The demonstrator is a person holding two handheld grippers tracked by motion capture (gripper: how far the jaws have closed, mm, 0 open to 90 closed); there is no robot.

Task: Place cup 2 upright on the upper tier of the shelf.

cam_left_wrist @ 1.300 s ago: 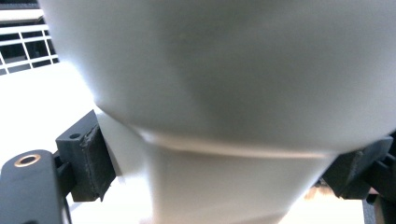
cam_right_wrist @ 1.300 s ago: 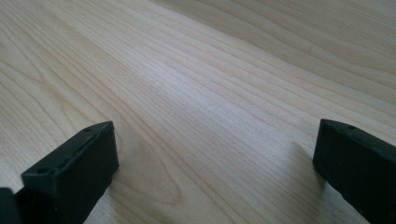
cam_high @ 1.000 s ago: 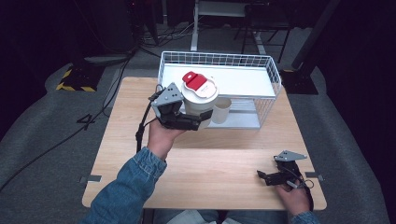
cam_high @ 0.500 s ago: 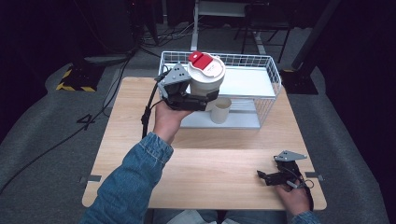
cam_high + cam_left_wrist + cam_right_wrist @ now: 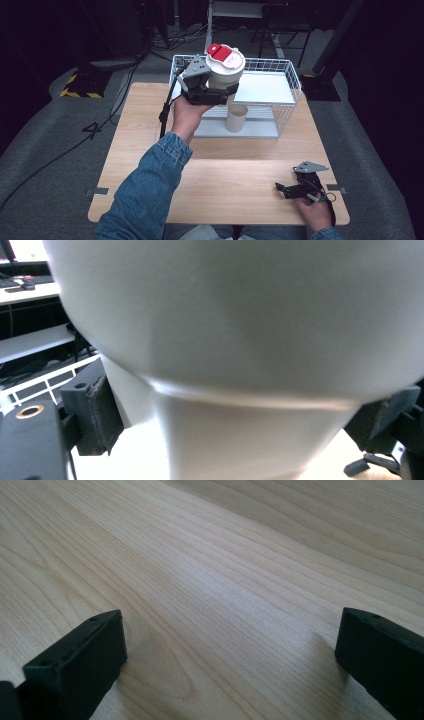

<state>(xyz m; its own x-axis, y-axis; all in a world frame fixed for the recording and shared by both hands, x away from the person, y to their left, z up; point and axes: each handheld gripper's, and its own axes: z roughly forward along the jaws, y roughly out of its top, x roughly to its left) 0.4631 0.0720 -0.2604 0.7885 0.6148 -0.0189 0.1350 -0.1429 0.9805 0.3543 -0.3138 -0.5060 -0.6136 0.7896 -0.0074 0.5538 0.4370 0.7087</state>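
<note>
Left hand-held gripper (image 5: 216,94) pinching cup (image 5: 223,70) — red lid from above, white wall (image 5: 240,340) close-up. Right hand-held gripper (image 5: 225,665) spread over bare desk (image 5: 225,570).

cups: 2 — lidded cup (image 5: 223,68), open cup (image 5: 236,118) | baskets: 1 (image 5: 285,72) | claws: 2

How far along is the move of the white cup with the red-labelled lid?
Done: the left tool is shut on the lidded cup and holds it up above the wire basket. In hand: carrying it. Left: setting it down and letting go. The right tool rests open on the table.
</note>
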